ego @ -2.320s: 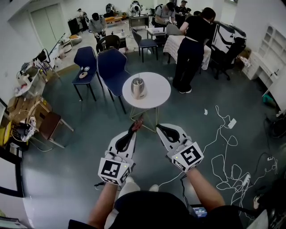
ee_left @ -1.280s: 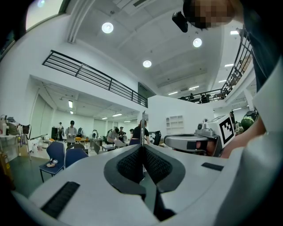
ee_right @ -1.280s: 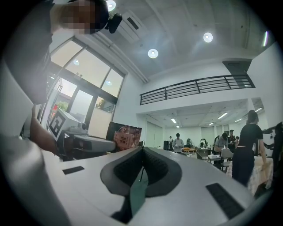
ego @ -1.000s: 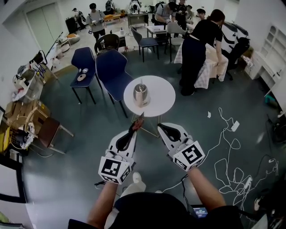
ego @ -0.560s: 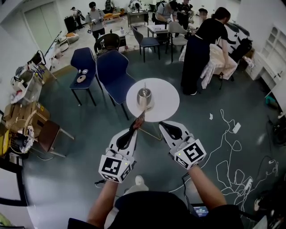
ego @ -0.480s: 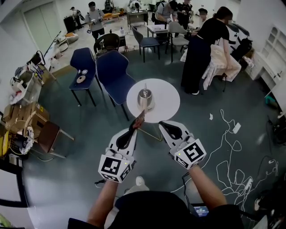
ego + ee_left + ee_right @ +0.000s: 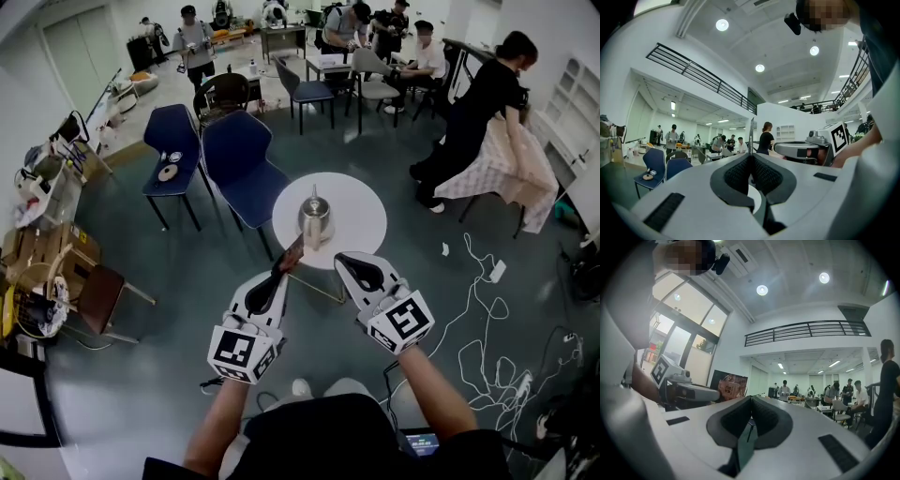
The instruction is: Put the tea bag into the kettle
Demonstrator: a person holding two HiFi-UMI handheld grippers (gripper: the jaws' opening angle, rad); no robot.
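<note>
A steel kettle (image 7: pixel 316 217) stands on a small round white table (image 7: pixel 361 216) just ahead of both grippers. My left gripper (image 7: pixel 283 267) is shut on a reddish-brown tea bag (image 7: pixel 293 252), which sticks up past its tips near the table's front edge. In the left gripper view the tea bag (image 7: pixel 751 133) shows edge-on as a thin strip between the closed jaws of my left gripper (image 7: pixel 751 157). My right gripper (image 7: pixel 343 262) is level beside it, shut and empty. The right gripper view shows its closed jaws on my right gripper (image 7: pixel 751 399) and the tea bag (image 7: pixel 732 386) off to the left.
Two blue chairs (image 7: pixel 239 169) stand behind and left of the table. White cables (image 7: pixel 469 309) lie on the floor at right. A person in black (image 7: pixel 473 117) bends over a cloth-covered chair at the far right. Clutter and a brown stool (image 7: pixel 94 295) line the left side.
The table and kettle have come closer to the grippers in the head view. The person in black has walked off to the right. Both grippers keep the same pose and grip.
</note>
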